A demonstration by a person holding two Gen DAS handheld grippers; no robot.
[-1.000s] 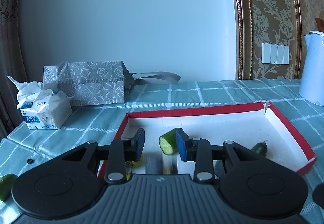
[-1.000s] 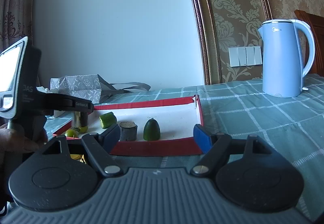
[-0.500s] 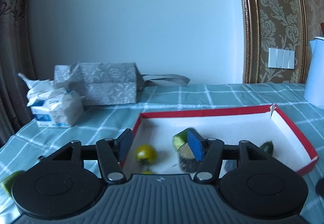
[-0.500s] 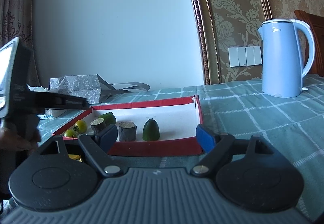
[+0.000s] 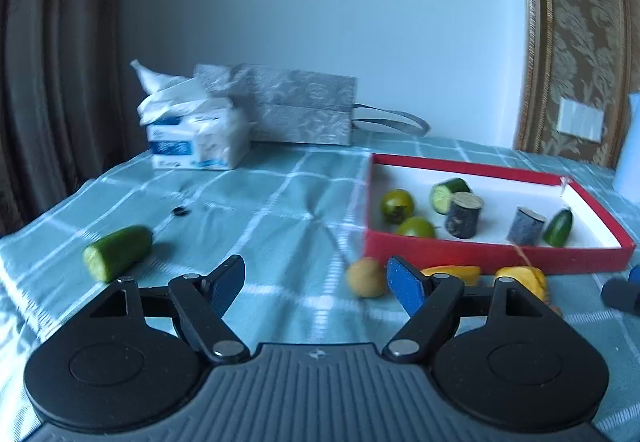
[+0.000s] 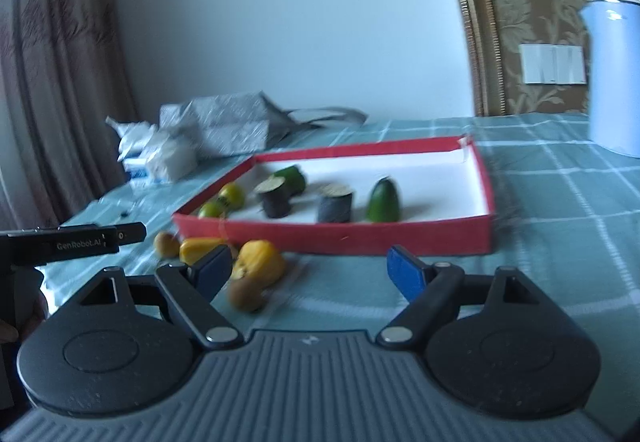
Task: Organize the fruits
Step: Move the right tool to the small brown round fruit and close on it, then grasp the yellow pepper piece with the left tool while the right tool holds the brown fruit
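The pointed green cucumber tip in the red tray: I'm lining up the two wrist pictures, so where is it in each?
Left wrist view: the cucumber tip leans at the tray's right end, right of a dark cut cylinder.
Right wrist view: it stands mid-tray near the front wall, again right of that cylinder.
Shared landmark: the red tray.

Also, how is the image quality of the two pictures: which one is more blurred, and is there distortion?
Right wrist view: motion blur smears the tissue pack and kettle. Left wrist view: sharper; the red tray is only slightly soft. Both: fisheye bends the wall frame; backlit, bluish and dim.
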